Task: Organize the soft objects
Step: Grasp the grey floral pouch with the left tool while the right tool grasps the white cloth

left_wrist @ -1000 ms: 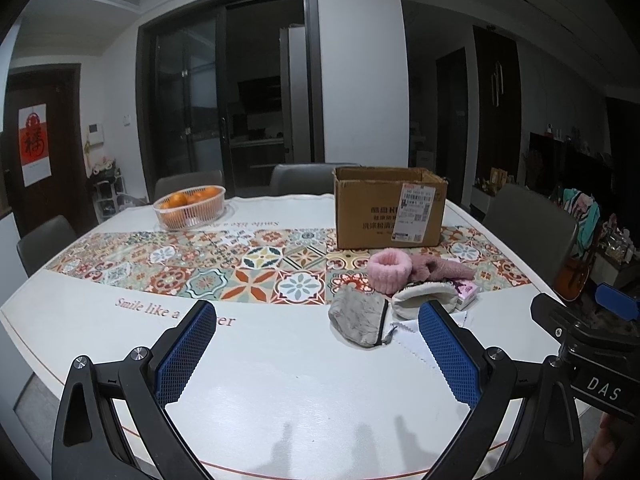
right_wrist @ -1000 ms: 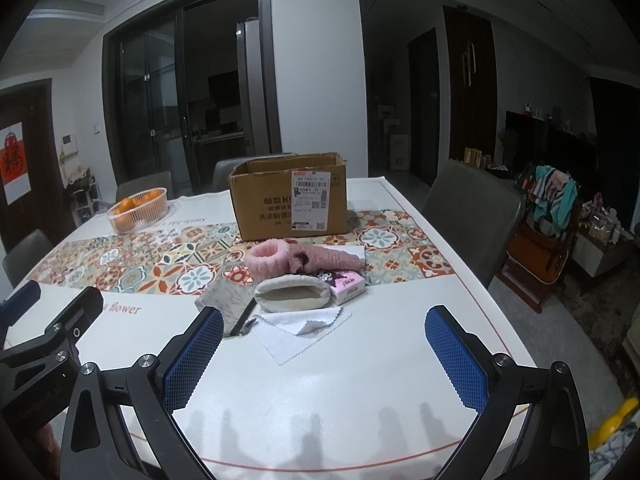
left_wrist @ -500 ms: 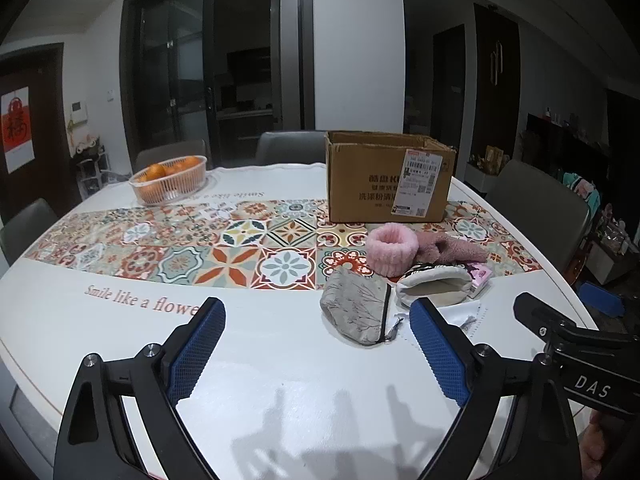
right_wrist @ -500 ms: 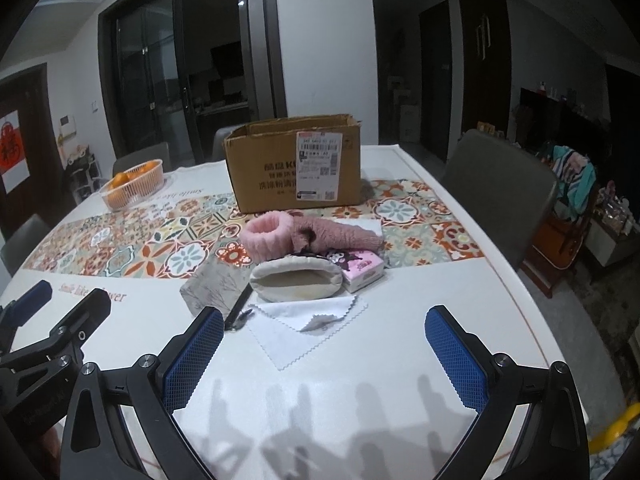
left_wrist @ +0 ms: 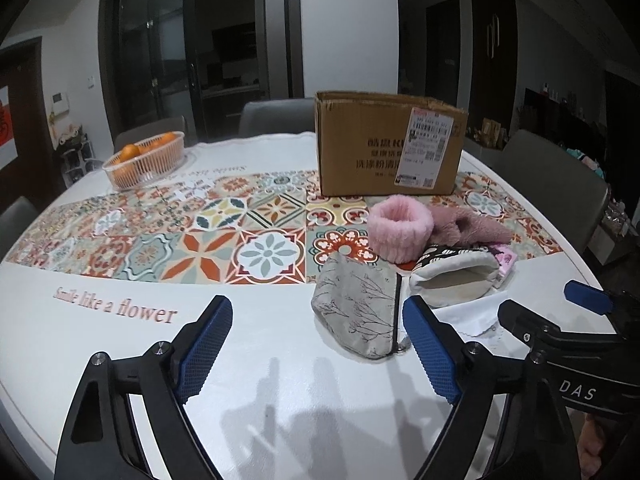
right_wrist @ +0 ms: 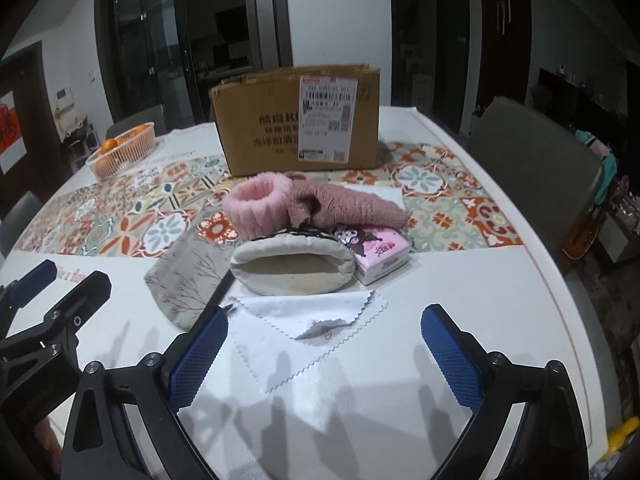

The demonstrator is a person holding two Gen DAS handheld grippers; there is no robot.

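Table is what we see, white, with a bright runner of flower tiles across it. Our left gripper hangs low over the white part, its blue pads wide apart, and it holds nothing. Our right gripper is wide open too, with nothing in it. It hangs over a white cloth with zigzag edges that lies flat on the table.

The soft things sit in a little heap in front of a brown box. A gray pouch with a twig drawing lies nearest our left gripper, just ahead of its right pad. Next to it, and touching it, is a cream pouch with its mouth open toward us. Behind that pouch stands a fluffy pink band, round like a ring. A dusty pink cloth lies beside the band and leans on the cream pouch. A pink tissue pack with a cartoon on it sits at the right of the cream pouch, touching it.

Far off on the left, a basket holds oranges. Gray chairs stand around the table.
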